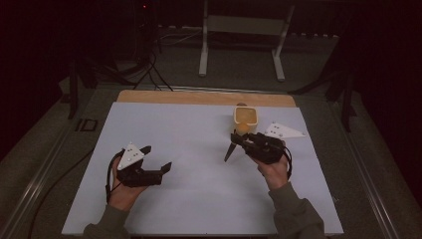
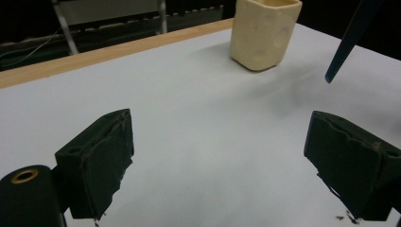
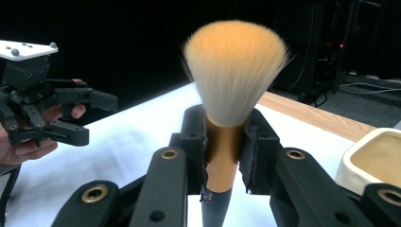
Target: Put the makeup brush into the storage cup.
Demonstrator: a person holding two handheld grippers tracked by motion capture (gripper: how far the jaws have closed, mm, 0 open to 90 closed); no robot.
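Observation:
A makeup brush (image 3: 235,66) with a pale orange-tipped bristle head, a gold ferrule and a dark handle stands upright between the jaws of my right gripper (image 3: 226,153), which is shut on the ferrule. In the high view the brush (image 1: 230,150) hangs with its dark handle slanting down over the white mat, held by the right gripper (image 1: 240,135). Just behind it stands a cream cup (image 1: 246,116), also the cup (image 2: 265,30) and its rim (image 3: 373,156). My left gripper (image 1: 158,157) hovers at the mat's left with its jaws wide apart, the left gripper (image 2: 222,161) holding nothing.
A white mat (image 1: 199,149) covers the table, with a wooden strip (image 1: 204,97) along its far edge. A white stand (image 1: 244,30) and dark cables (image 1: 149,69) sit on the floor beyond. The brush's dark handle (image 2: 347,40) hangs at the upper right of the left gripper view.

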